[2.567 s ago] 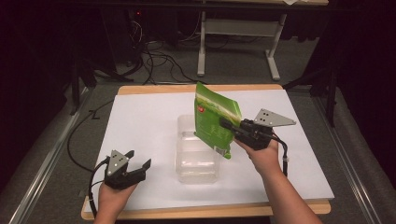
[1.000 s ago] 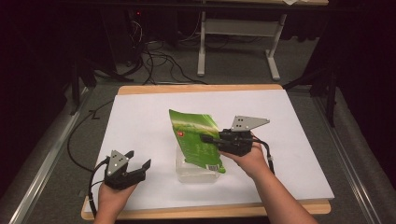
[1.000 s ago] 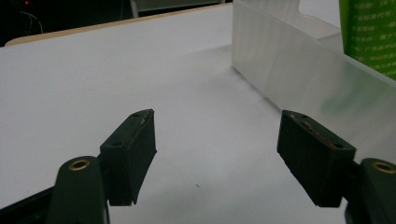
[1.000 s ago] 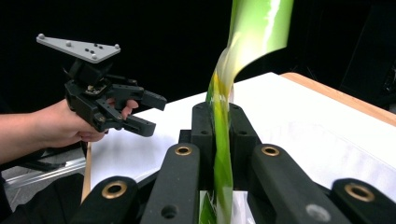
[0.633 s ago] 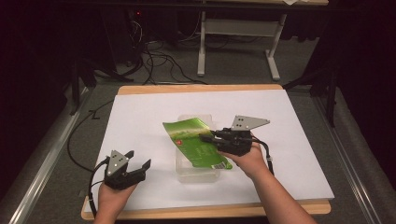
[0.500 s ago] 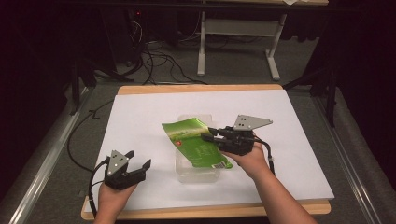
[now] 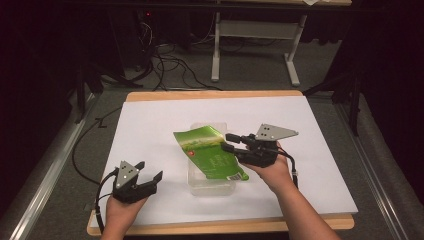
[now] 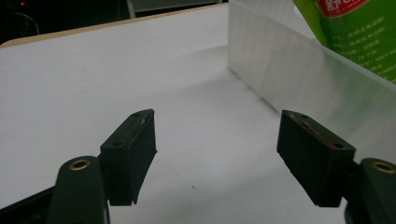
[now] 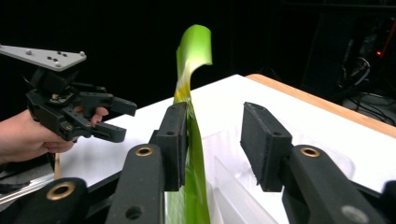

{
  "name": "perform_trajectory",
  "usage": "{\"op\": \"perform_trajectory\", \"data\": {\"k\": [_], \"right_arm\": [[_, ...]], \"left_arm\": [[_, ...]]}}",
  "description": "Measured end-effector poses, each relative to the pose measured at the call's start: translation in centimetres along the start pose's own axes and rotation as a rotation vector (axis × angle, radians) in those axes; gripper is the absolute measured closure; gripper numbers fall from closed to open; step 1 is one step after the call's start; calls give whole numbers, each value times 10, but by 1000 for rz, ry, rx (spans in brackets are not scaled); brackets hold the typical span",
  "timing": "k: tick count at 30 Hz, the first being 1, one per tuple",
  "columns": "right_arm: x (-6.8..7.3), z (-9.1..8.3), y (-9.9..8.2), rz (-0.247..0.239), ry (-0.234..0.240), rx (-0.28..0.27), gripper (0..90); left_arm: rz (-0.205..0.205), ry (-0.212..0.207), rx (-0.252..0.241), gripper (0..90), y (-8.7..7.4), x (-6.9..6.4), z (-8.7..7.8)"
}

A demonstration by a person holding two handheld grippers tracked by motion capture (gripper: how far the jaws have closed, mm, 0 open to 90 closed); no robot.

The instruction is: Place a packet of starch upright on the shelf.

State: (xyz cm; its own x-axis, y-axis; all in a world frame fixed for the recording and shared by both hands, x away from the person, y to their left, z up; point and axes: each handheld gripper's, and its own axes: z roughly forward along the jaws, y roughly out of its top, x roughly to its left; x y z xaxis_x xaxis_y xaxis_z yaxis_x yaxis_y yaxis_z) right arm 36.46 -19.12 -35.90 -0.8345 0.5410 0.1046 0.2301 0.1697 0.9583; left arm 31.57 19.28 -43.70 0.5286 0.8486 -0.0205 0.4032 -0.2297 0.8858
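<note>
The right gripper (image 7: 231,141) has its jaws apart, and they have just been opening: in the right gripper view the green snack pouch (image 9: 189,140) stands edge-on in the gap, lying against the inner face of one black pad (image 9: 175,144) while the other pad stands clear of it. The grip is loosened, no longer clamped. From the high view the pouch (image 7: 210,152) lies nearly flat, slanting across the top of the clear plastic container (image 7: 210,182), its far end curling up just beyond the jaw tips and its barcode end hanging over the container's rim nearer the right hand (image 7: 267,170). The container sits directly below and just in front of these fingers, on the white table top (image 7: 320,165). Well off to the other side, the left gripper (image 7: 148,172) rests low on the table near its front edge, jaws spread wide with nothing between them; in the left gripper view its two pads (image 8: 133,149) frame bare white surface, with the container's frosted wall (image 8: 289,70) just ahead of one pad and the pouch's printed face (image 8: 359,32) showing above that wall. A black cable (image 7: 82,150) trails away from the left hand off the table's side.
</note>
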Motion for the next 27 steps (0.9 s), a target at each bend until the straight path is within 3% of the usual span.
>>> {"op": "perform_trajectory", "data": {"k": [6,11,14,22,27], "right_arm": [[3,-13,-4,-2,-50,10,602],[-1,-30,-12,20,-112,15,607],[-2,-36,-16,29,-126,15,607],[2,-51,-39,51,-213,71,626],[12,-53,-50,48,-237,114,675]], "left_arm": [[2,-14,0,297,1,-2,1],[9,-27,2,301,1,-5,2],[10,-33,3,306,2,-6,2],[7,-64,14,340,2,-15,7],[-10,-101,14,428,3,-26,11]]}}
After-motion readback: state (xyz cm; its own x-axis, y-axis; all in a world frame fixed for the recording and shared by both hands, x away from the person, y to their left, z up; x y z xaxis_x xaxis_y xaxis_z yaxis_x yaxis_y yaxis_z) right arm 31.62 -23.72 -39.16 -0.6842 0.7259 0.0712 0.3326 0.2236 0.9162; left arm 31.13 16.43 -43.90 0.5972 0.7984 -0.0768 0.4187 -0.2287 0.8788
